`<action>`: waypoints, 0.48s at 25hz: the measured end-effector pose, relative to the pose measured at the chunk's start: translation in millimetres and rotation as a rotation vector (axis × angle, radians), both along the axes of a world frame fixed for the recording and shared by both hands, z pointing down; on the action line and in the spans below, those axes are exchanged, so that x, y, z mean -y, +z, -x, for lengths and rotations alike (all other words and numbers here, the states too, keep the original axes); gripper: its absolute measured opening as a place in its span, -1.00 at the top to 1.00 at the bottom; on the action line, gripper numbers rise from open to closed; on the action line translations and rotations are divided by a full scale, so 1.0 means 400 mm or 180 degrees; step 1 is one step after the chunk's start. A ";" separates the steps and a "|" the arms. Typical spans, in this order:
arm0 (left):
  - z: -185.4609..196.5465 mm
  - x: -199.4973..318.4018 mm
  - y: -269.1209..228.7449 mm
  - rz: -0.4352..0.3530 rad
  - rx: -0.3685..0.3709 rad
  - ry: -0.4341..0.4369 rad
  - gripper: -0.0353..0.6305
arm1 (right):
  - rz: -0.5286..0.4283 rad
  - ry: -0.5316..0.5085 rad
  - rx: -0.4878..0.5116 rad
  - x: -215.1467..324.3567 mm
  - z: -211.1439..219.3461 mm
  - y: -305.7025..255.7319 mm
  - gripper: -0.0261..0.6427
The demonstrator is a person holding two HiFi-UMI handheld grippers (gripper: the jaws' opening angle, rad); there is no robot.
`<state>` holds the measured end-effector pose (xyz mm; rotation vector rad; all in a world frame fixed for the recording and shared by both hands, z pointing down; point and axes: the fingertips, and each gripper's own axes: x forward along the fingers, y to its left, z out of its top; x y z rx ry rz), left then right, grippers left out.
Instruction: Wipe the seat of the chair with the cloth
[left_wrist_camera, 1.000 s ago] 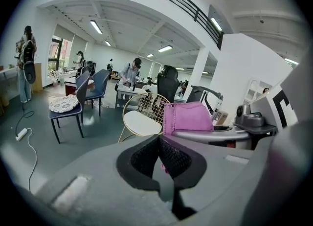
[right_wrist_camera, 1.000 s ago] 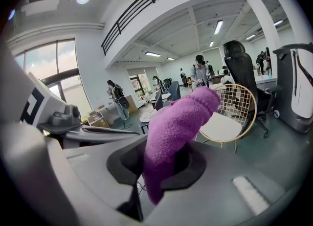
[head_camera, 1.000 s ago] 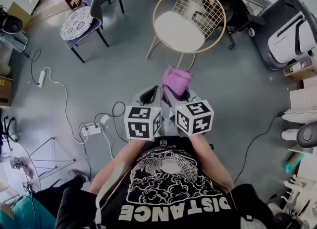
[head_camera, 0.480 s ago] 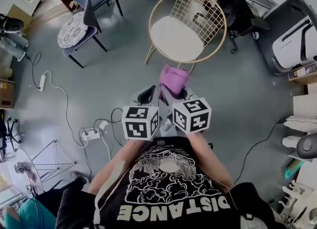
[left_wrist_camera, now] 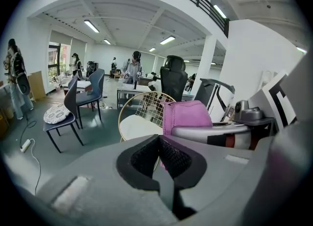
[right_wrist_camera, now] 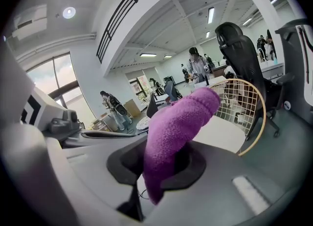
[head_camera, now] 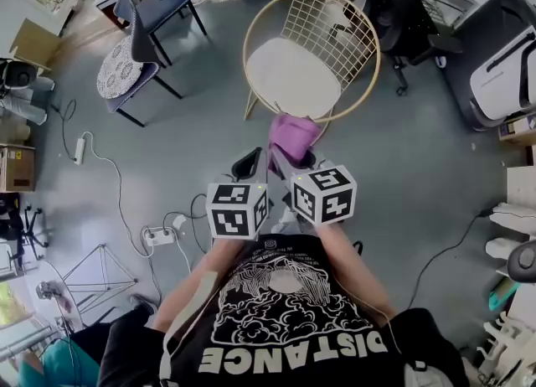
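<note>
We hold the purple cloth [head_camera: 293, 136] clamped in our right gripper [head_camera: 291, 152], carried ahead ready for wiping, just short of the chair [head_camera: 251, 33] and its white seat [head_camera: 289, 65], while our left gripper [head_camera: 248, 162] hangs alongside, jaws together and empty.

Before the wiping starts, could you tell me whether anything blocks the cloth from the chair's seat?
Nothing visible does; the cloth, clamped in the right hand-held gripper, hangs in front of the bare white seat.
</note>
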<state>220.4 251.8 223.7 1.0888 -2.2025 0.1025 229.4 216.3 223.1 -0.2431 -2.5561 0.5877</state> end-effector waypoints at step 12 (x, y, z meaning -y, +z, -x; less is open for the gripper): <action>0.049 0.077 0.042 0.0116 -0.0131 -0.0054 0.92 | 0.0151 0.0001 -0.0123 0.085 0.046 0.050 0.73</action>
